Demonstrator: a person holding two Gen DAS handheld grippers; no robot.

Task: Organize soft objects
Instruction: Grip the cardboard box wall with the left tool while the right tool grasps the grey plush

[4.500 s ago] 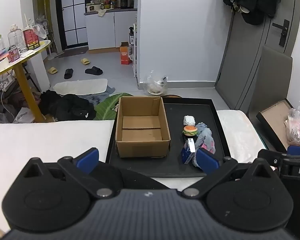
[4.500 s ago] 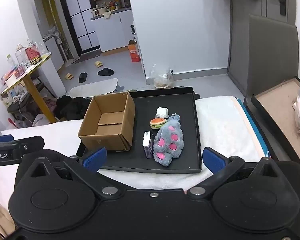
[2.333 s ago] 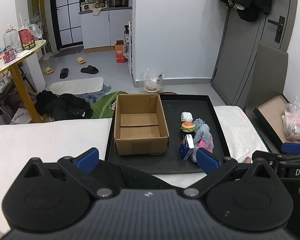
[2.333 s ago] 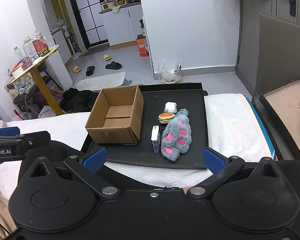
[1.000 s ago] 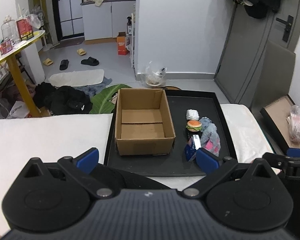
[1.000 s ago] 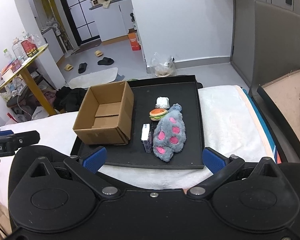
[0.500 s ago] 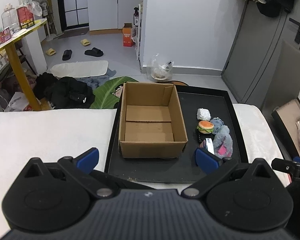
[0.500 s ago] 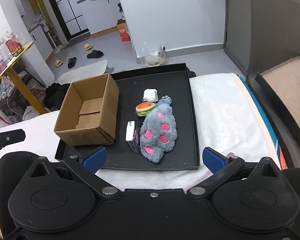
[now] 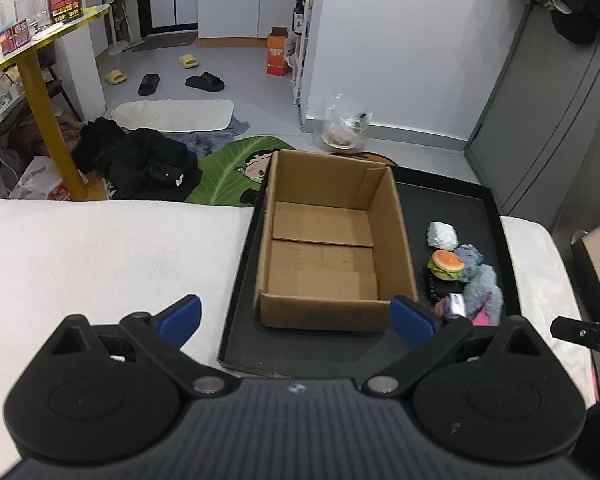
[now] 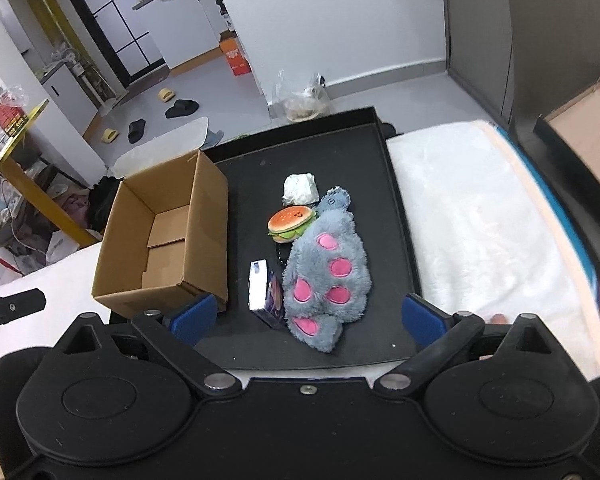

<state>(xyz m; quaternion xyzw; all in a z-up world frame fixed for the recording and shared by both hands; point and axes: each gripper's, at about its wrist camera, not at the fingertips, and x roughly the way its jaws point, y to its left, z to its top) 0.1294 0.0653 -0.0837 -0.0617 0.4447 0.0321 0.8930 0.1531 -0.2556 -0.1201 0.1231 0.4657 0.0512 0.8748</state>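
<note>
An open, empty cardboard box point(image 9: 332, 244) point(image 10: 168, 236) stands on the left of a black tray point(image 9: 456, 204) point(image 10: 352, 148). To its right lie a grey plush with pink spots point(image 10: 326, 272) point(image 9: 478, 280), a plush burger point(image 10: 292, 220) point(image 9: 446, 264), a white crumpled wad point(image 10: 299, 188) point(image 9: 442, 235) and a small purple-white pack point(image 10: 260, 290). My left gripper point(image 9: 296, 316) is open, above the box's near edge. My right gripper point(image 10: 306, 316) is open, just short of the grey plush's near end.
The tray rests on a white fluffy cover point(image 9: 100, 248) point(image 10: 472, 216). A second black tray with cardboard point(image 10: 580, 120) stands at the right. Beyond the edge are floor clutter, dark clothes point(image 9: 148, 160), a yellow table point(image 9: 40, 76) and a grey door point(image 9: 548, 120).
Both grippers have moved forward and down toward the tray. The box and toys look larger. Both grippers stay open and nothing on the tray has moved.
</note>
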